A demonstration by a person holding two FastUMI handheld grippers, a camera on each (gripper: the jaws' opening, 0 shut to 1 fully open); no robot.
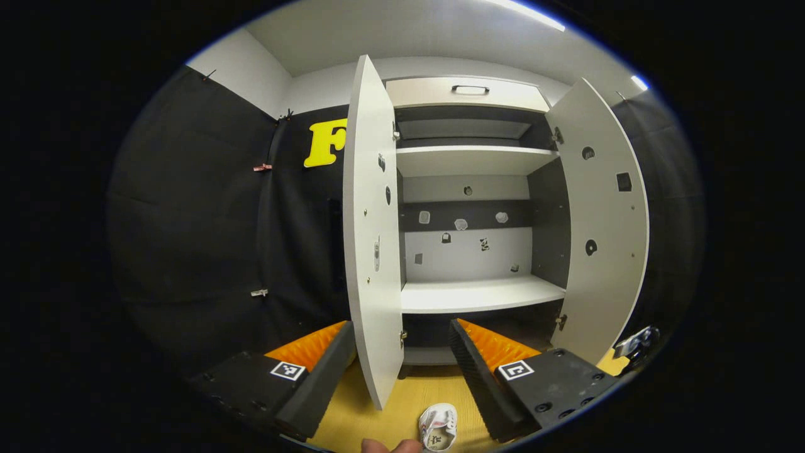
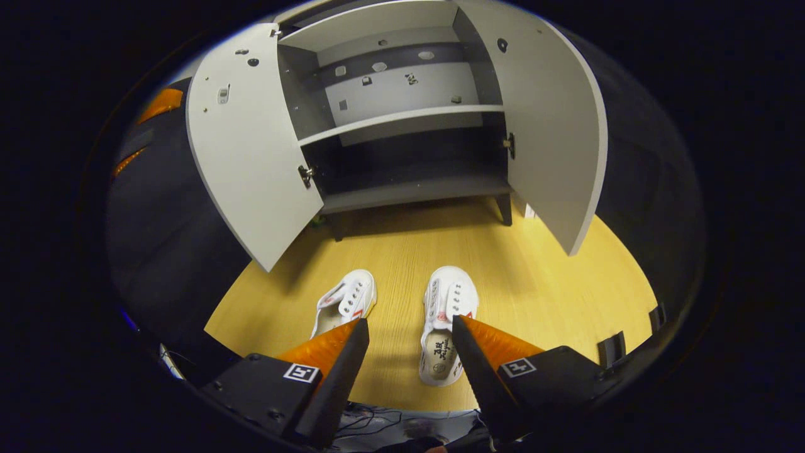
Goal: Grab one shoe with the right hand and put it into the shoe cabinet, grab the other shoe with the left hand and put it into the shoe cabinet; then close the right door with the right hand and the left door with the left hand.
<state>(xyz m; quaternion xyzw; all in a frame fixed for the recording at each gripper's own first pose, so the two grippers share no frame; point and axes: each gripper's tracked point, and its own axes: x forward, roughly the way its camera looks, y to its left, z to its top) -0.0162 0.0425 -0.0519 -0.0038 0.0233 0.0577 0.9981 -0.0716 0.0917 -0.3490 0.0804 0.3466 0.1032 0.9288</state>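
Note:
Two white canvas shoes lie side by side on the wooden floor in the right gripper view: the left shoe (image 2: 346, 301) and the right shoe (image 2: 445, 321). My right gripper (image 2: 405, 327) hovers open above them, its fingers straddling the gap between the shoes. The shoe cabinet (image 2: 402, 151) stands beyond with both doors open and bare shelves. In the left gripper view my left gripper (image 1: 402, 333) is open, held high in front of the cabinet (image 1: 478, 292), straddling the left door (image 1: 371, 233). One white shoe (image 1: 438, 426) shows on the floor below.
The right door (image 1: 600, 220) swings out wide. A drawer with a dark handle (image 1: 470, 90) tops the cabinet. A metal fitting (image 1: 636, 343) shows at the far right. Cables (image 2: 377, 421) lie at the floor's near edge. Black cloth walls stand on both sides.

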